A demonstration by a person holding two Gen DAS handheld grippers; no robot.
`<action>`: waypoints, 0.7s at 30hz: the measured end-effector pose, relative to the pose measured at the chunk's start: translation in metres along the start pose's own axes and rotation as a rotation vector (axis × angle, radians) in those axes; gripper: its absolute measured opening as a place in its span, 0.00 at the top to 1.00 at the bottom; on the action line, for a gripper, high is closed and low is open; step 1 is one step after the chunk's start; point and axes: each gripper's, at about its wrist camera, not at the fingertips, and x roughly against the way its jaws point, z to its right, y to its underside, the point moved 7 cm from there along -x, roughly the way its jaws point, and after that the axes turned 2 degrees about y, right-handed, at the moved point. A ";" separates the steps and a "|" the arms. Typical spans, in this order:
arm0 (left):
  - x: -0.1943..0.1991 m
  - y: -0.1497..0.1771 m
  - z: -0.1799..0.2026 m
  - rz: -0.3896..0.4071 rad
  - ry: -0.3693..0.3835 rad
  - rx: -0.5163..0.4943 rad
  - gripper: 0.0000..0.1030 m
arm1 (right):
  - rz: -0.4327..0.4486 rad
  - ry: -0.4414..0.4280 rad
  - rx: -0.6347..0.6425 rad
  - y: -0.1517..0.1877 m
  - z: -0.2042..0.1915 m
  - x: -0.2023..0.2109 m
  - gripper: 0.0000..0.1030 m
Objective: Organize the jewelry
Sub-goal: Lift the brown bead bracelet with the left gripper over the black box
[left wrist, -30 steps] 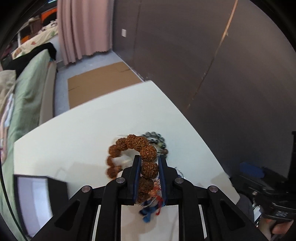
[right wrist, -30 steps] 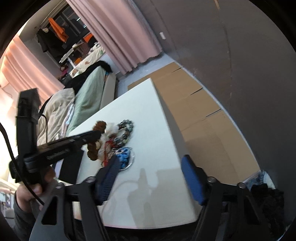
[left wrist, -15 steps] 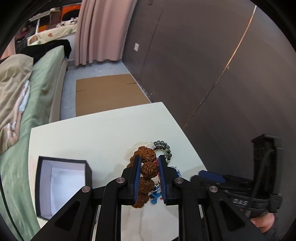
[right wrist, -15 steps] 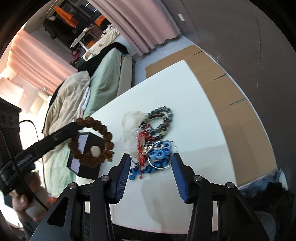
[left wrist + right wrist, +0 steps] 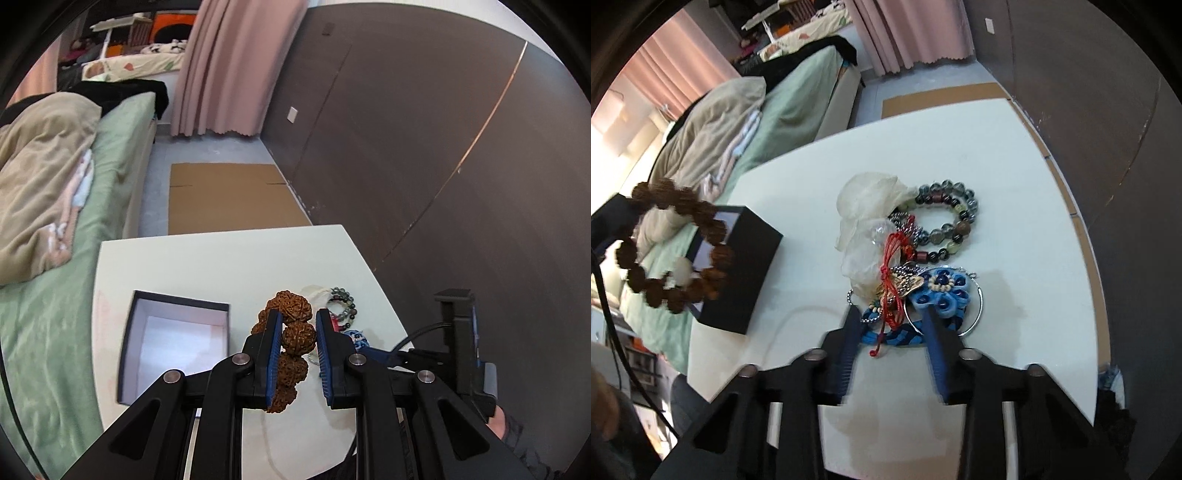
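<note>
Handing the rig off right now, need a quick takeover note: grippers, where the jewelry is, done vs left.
Left gripper: shut on the brown seed-bead bracelet, held in the air near the open black box.
Right gripper: open, empty, low over the near edge of the jewelry pile.
Pile on the white table: grey-green bead bracelet, blue flower piece, red cord, sheer pouch.
Done: bracelet picked up. Box looks empty.
Left: drop the bracelet in, then sort the pile.

Brown knobbly bead bracelet point(image 5: 293, 334); black box point(image 5: 173, 343) w/ white lining; blue flower pendant point(image 5: 942, 290); red cord point(image 5: 892, 258); grey-green-maroon beads point(image 5: 945, 225) at 12 o'clock.
</note>
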 end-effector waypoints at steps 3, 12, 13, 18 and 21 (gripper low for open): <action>0.010 0.001 -0.009 0.017 -0.011 0.007 0.81 | -0.006 -0.005 0.004 0.000 0.000 -0.002 0.94; 0.027 0.003 -0.037 0.052 0.003 0.057 0.81 | 0.081 -0.050 0.020 -0.016 -0.015 0.037 0.95; 0.028 0.003 -0.041 0.054 0.004 0.063 0.81 | 0.095 -0.054 0.027 -0.020 -0.019 0.044 0.95; 0.025 0.004 -0.058 0.052 0.003 0.098 0.81 | 0.143 -0.073 0.040 -0.030 -0.033 0.069 0.95; 0.023 0.004 -0.066 0.050 0.005 0.111 0.81 | 0.162 -0.102 0.049 -0.037 -0.046 0.081 0.95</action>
